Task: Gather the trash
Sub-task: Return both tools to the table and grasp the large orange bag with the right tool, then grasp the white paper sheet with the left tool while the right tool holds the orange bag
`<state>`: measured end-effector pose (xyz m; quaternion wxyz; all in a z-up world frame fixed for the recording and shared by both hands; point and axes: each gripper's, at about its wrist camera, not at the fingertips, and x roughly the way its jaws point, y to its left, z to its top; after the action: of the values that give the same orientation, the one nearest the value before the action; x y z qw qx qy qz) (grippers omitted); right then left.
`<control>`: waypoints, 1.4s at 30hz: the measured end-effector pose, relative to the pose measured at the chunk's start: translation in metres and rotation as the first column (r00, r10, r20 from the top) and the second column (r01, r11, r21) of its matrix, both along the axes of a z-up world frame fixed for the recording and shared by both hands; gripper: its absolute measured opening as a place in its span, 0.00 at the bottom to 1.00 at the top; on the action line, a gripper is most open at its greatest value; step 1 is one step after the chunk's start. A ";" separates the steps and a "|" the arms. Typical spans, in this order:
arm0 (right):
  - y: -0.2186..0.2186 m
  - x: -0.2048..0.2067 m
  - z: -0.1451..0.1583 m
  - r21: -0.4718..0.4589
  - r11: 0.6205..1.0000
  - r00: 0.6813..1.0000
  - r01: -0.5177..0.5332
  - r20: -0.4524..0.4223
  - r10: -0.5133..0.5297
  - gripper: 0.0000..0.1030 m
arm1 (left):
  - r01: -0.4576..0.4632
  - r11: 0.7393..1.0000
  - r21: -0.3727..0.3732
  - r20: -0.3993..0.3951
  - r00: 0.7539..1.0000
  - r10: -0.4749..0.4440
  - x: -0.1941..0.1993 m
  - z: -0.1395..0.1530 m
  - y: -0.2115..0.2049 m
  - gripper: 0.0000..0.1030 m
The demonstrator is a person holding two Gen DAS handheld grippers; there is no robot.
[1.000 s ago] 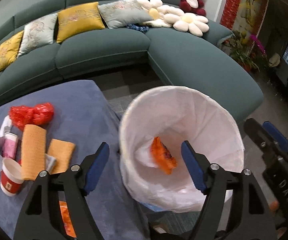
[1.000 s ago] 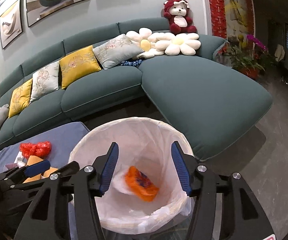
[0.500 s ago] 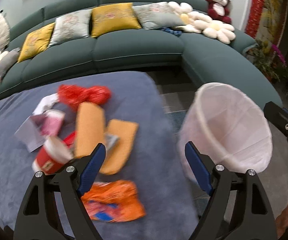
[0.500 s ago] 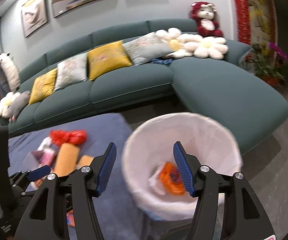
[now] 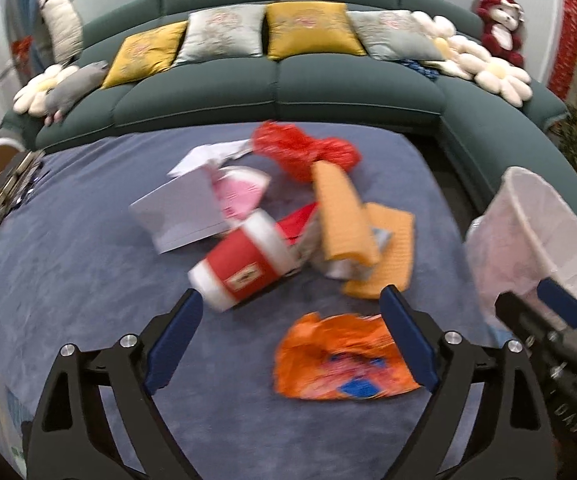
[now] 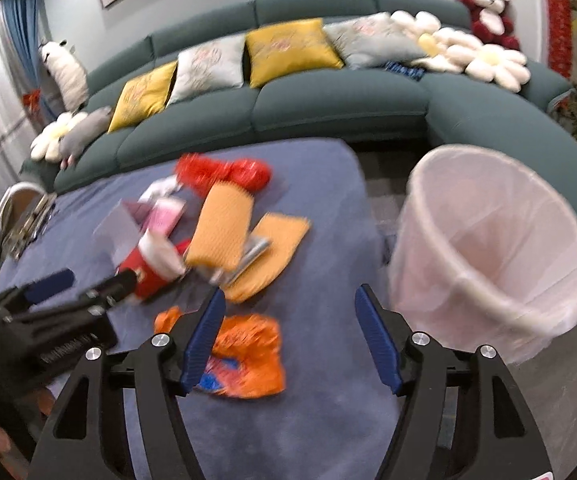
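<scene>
Trash (image 5: 288, 236) litters blue table (image 5: 68, 272); green sofa (image 5: 328, 92) seemingly behind.

Blue-covered table (image 5: 68, 272) carries orange wrapper (image 5: 340, 364), red cup (image 5: 244, 264), yellow cloths (image 5: 344, 216).

I am wearing black angular frames on my left gripper (image 5: 288, 332) and right gripper (image 6: 290, 334), with ribbed blue finger pads (image 5: 170, 346) and silver screws.

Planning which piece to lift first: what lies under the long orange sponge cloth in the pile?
The long orange sponge cloth lies over crumpled silvery wrapping, part of a flat orange cloth and a red item. Anything deeper is covered.
</scene>
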<state>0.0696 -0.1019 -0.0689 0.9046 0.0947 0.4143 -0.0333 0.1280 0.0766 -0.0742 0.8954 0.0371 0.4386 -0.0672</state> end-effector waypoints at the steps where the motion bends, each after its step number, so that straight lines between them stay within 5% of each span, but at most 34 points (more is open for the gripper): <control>1: 0.004 0.001 -0.004 -0.001 1.000 1.000 -0.009 -0.011 0.009 0.65 | -0.012 1.000 0.004 -0.003 1.000 0.012 -0.001 -0.003 0.007 0.85; 19: 0.032 0.038 -0.097 0.065 0.997 0.977 -0.030 -0.209 0.043 0.67 | -0.084 0.996 -0.005 -0.090 0.992 0.083 0.006 -0.044 0.041 0.85; 24: 0.036 0.037 -0.101 0.078 0.996 0.976 -0.041 -0.210 0.057 0.46 | -0.087 0.996 -0.003 -0.093 0.992 0.087 0.013 -0.048 0.041 0.87; 27: 0.039 0.038 -0.097 0.071 0.996 0.976 -0.060 -0.206 0.074 0.27 | -0.099 0.995 -0.005 -0.092 0.991 0.098 0.020 -0.048 0.044 0.87; 30: 0.038 0.037 -0.087 0.114 0.991 0.978 -0.077 -0.183 0.097 0.21 | -0.119 0.993 -0.018 -0.083 0.990 0.117 0.030 -0.043 0.048 0.87; 36: 0.050 0.029 -0.037 0.144 0.976 0.986 -0.162 -0.022 0.167 0.19 | -0.169 0.985 -0.032 -0.017 0.986 0.168 0.060 -0.022 0.057 0.91; 42: 0.046 0.047 0.018 0.139 0.981 0.986 -0.136 0.117 0.121 0.19 | -0.214 0.976 -0.028 0.034 0.976 0.215 0.100 -0.007 0.060 0.93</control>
<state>0.1170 -0.0562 -0.0507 0.9165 0.1356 0.3715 0.0610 0.2276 0.1366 -0.0812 0.9056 -0.0199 0.4228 0.0252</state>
